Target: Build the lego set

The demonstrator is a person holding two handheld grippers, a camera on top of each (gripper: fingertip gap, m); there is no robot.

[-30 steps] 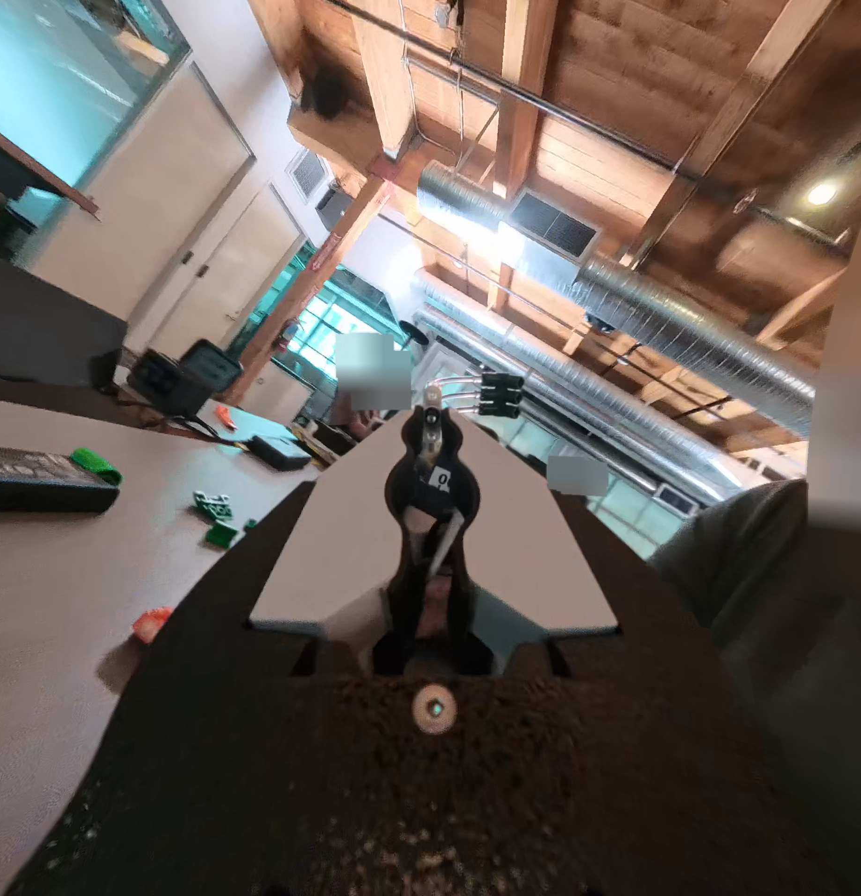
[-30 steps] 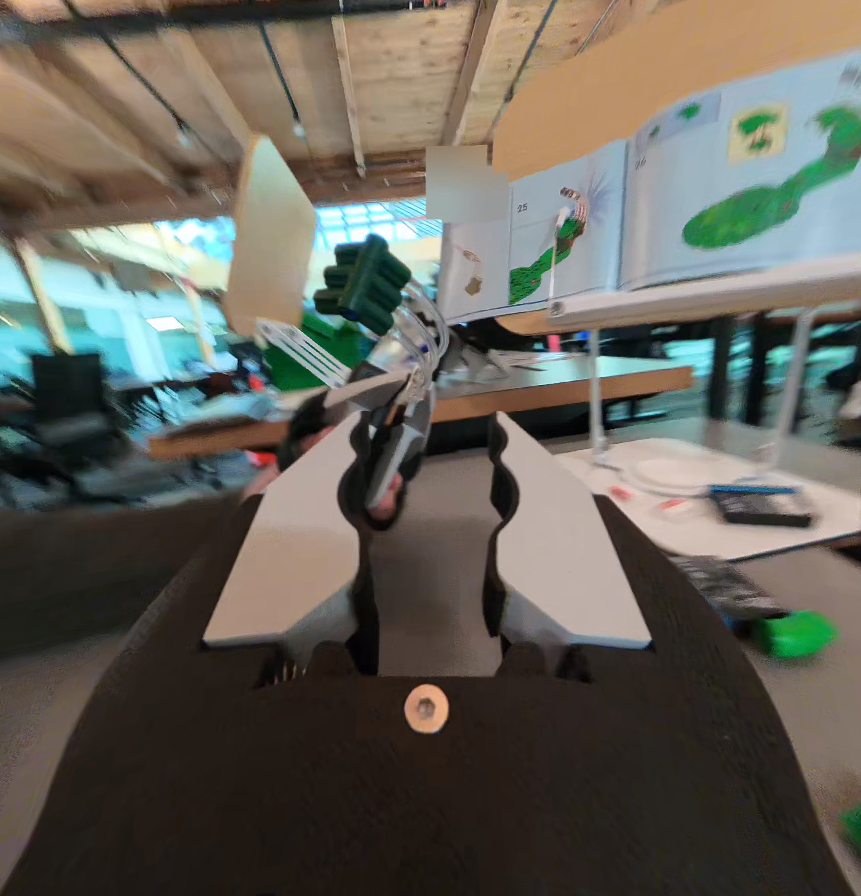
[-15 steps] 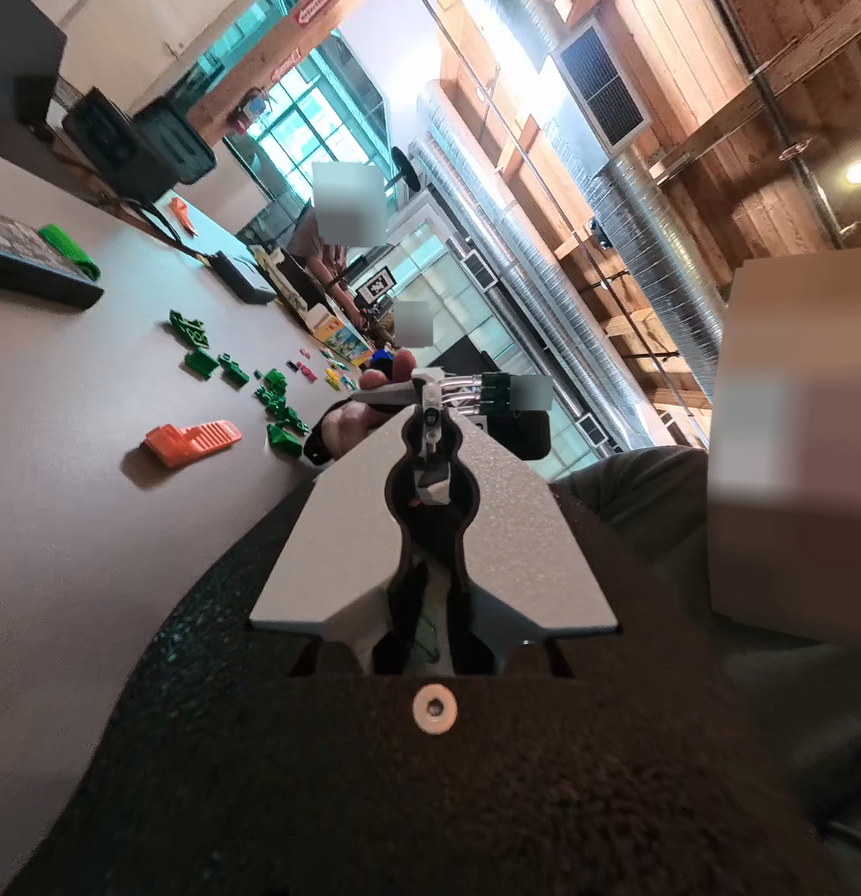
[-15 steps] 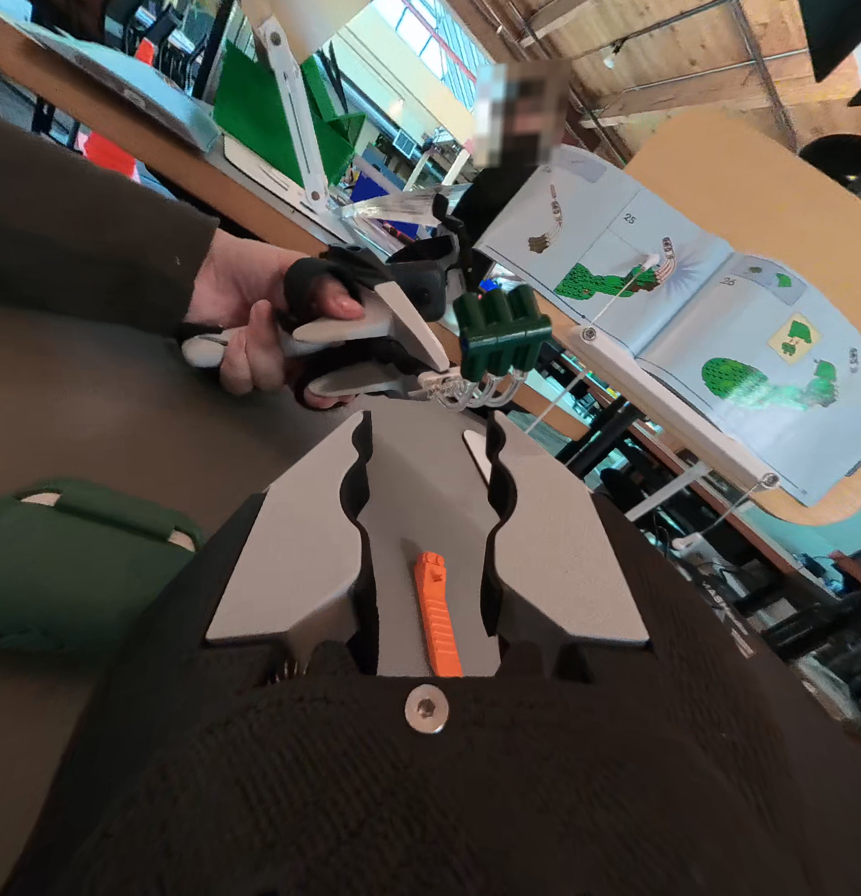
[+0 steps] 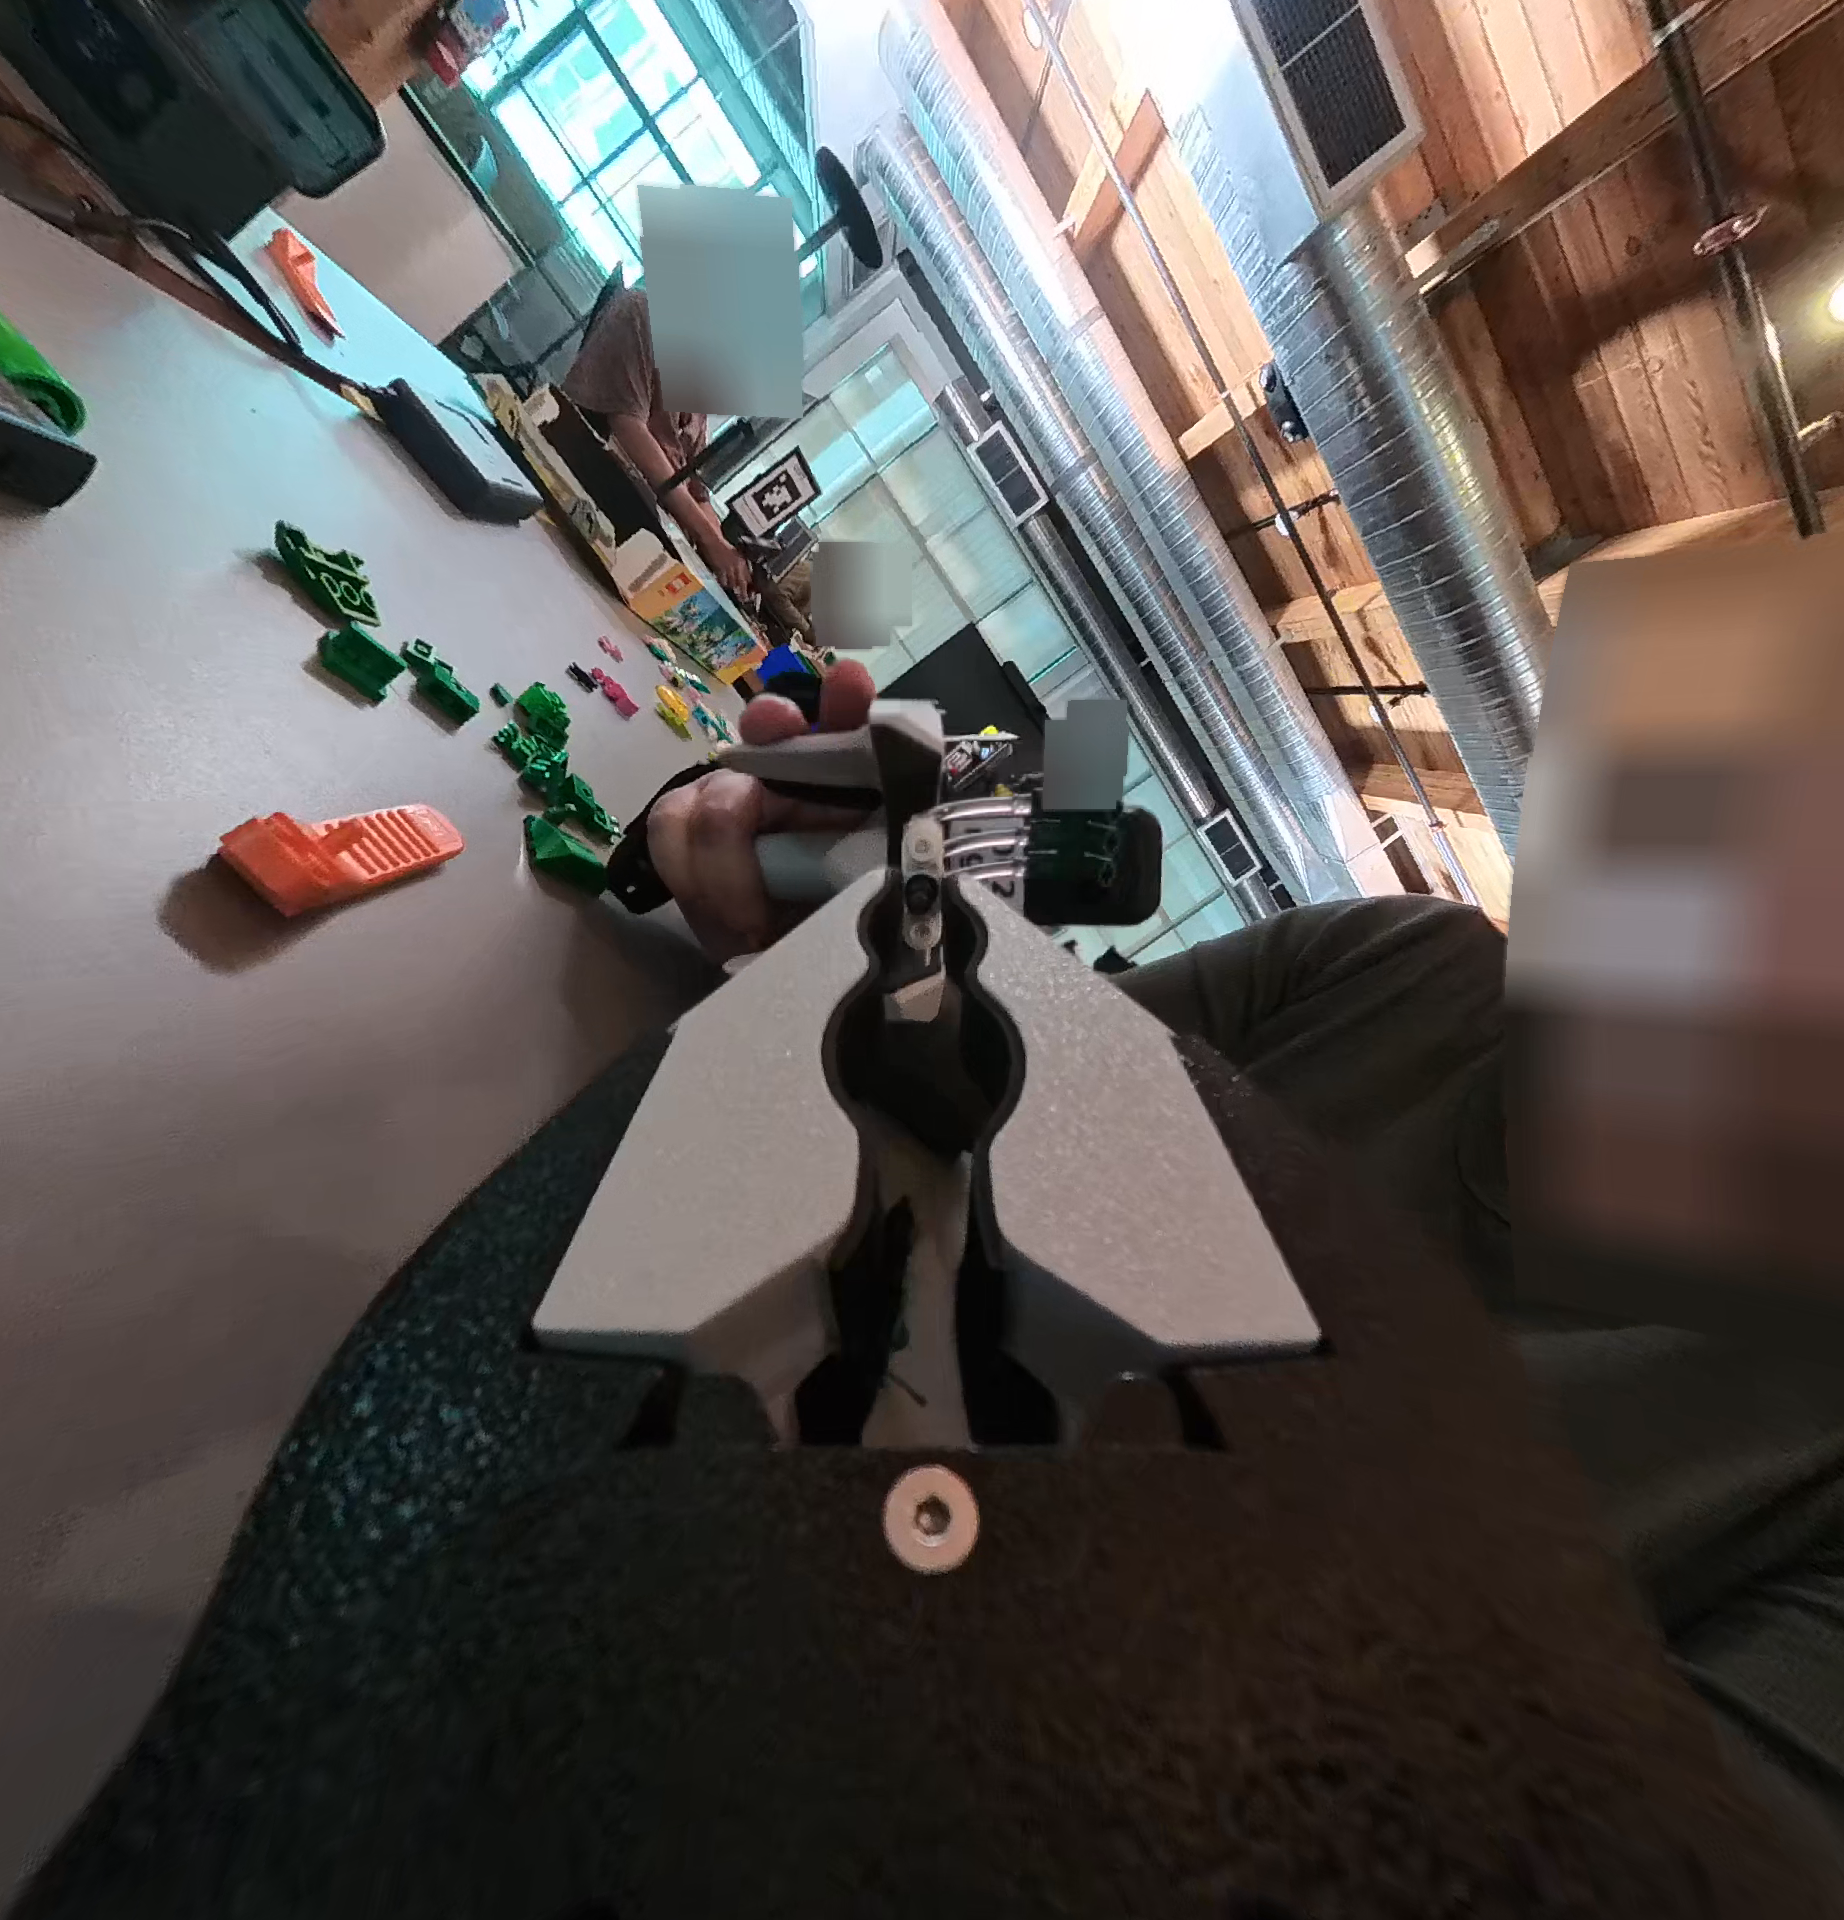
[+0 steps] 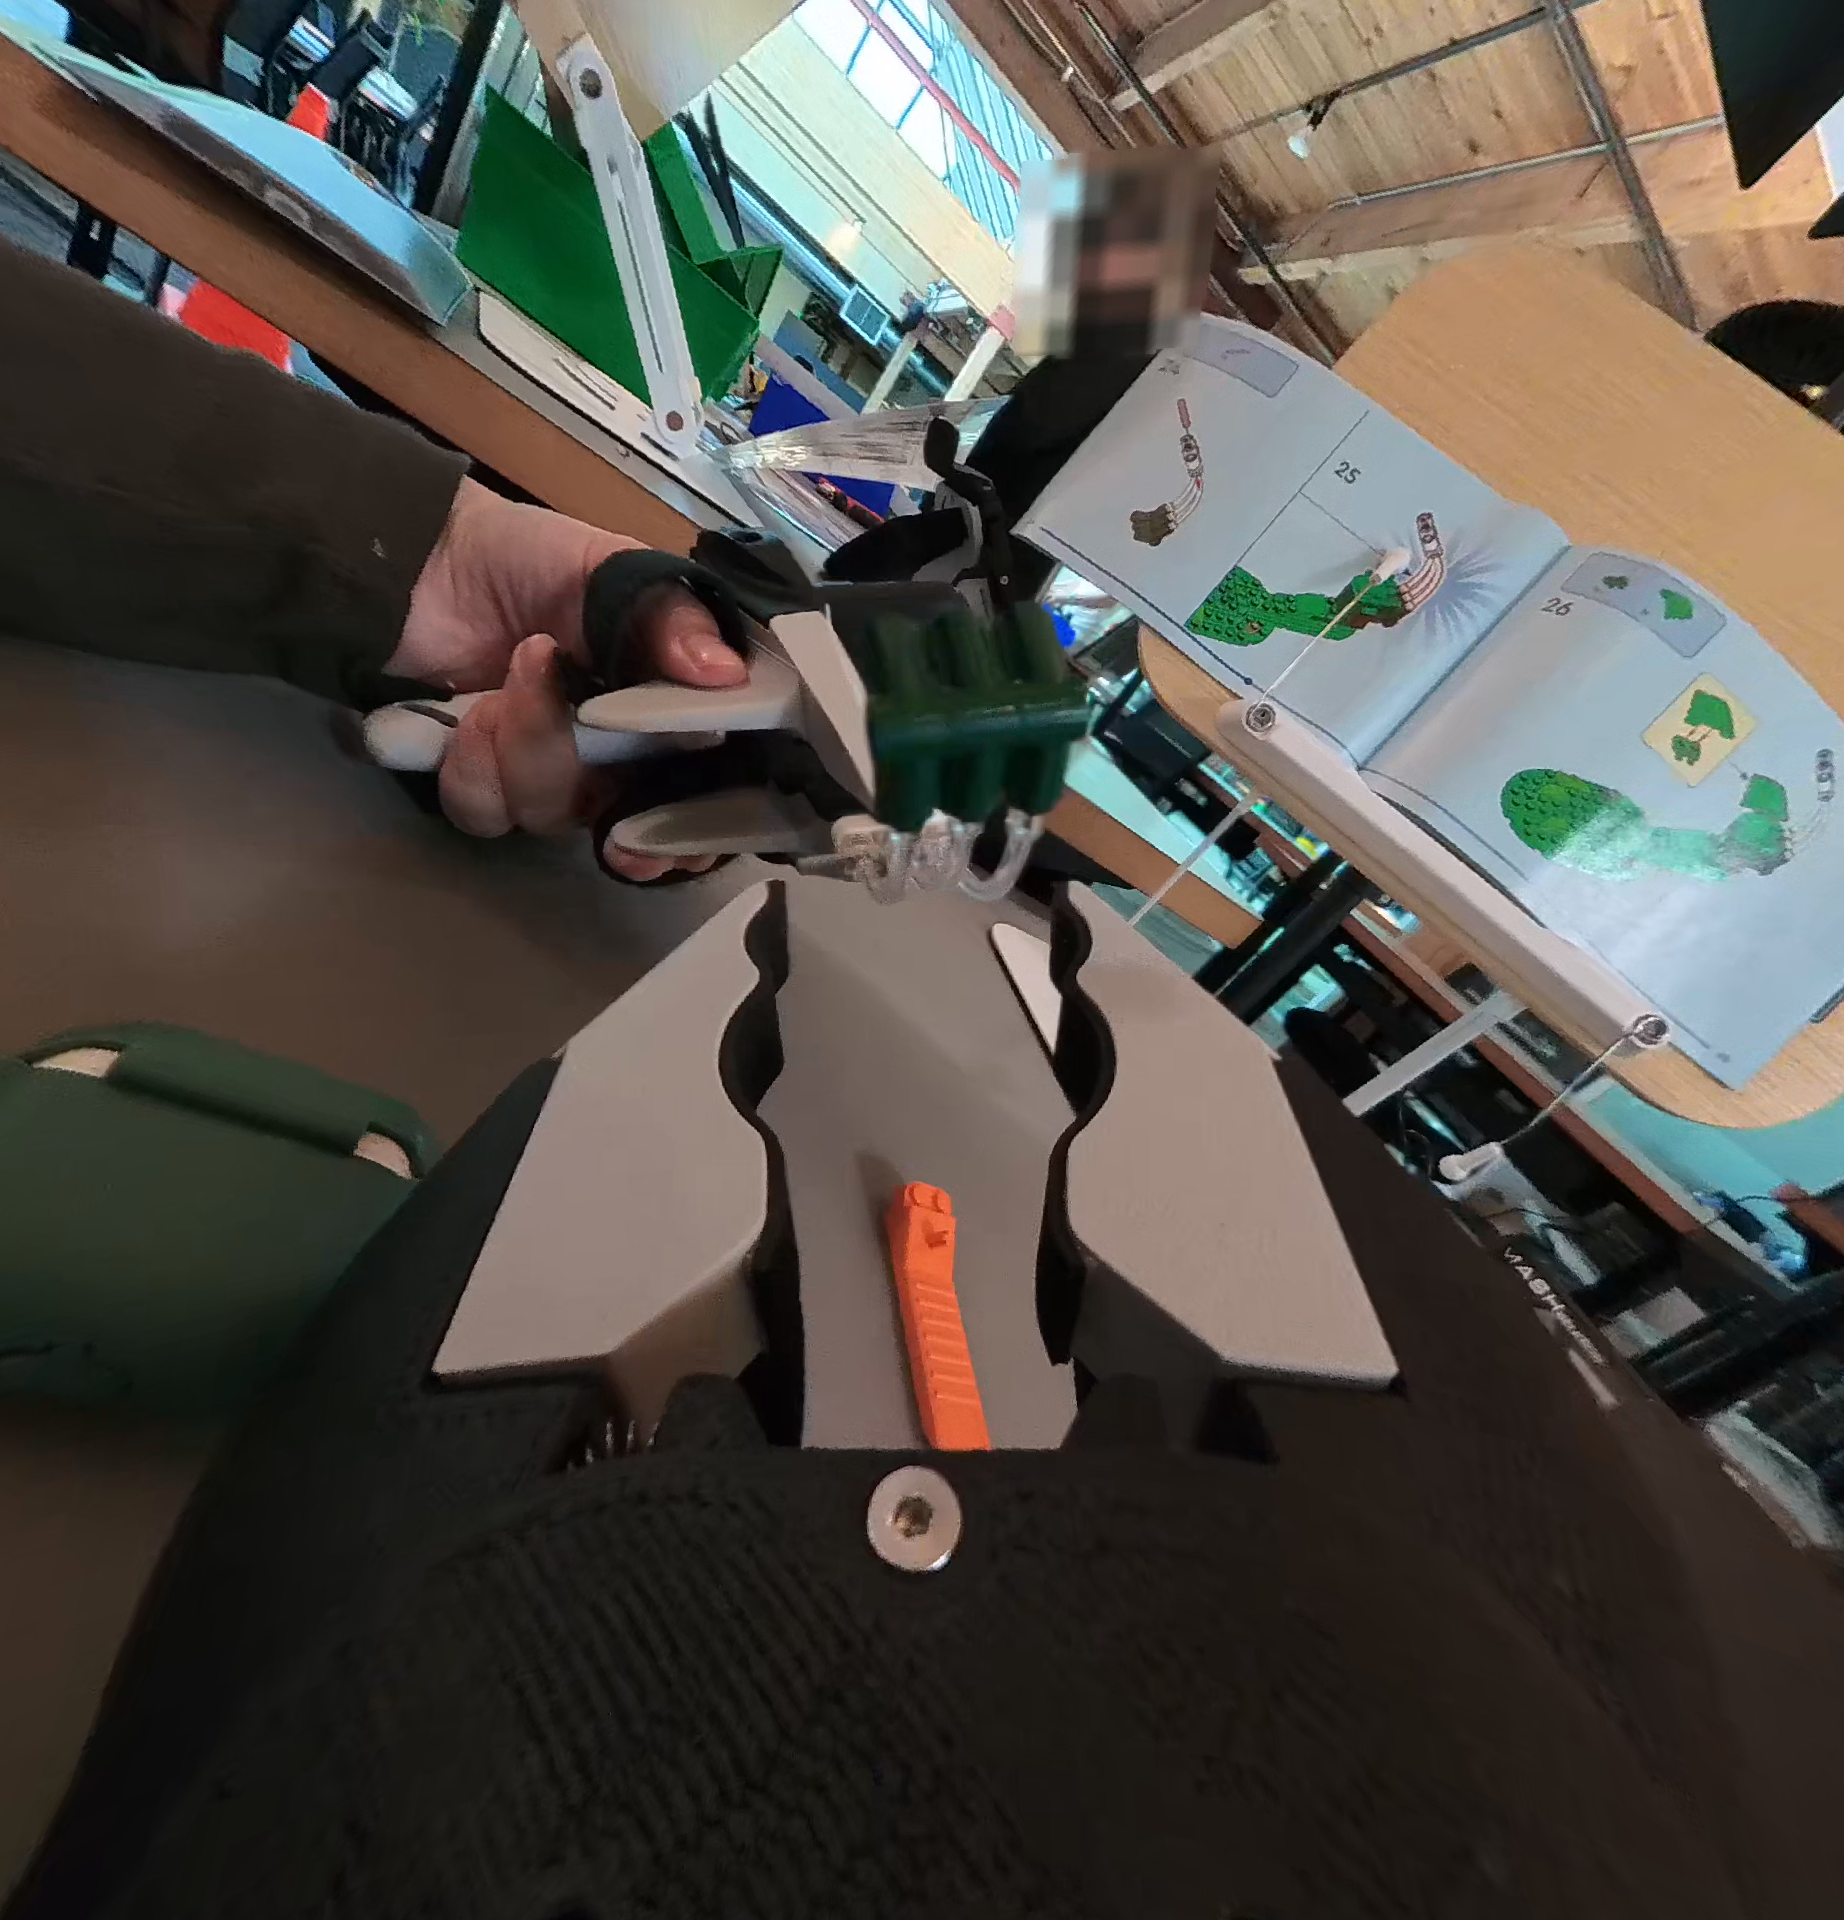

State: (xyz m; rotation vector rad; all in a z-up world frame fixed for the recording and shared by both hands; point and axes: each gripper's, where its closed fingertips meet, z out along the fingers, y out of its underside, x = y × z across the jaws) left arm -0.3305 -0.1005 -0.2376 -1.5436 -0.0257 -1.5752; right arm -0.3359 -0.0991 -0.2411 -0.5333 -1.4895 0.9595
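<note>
- Left wrist view alone is showing loose green bricks lying mid-table, an orange brick separator near them.
- Right wrist view alone is showing an open instruction booklet standing on a stand past the far edge.
- Left tongs are gripping a small Lego piece, dark green block on clear curved tubes, raised above the table.
- Right tongs are standing open, empty.

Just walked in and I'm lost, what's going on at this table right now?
A person is building a lego set with a hand-held gripper in each hand. The left gripper is shut on a small assembly of dark green pieces on clear curved stems, held in the air. The right gripper is open and holds nothing. Loose green pieces and an orange brick separator lie on the table.
</note>
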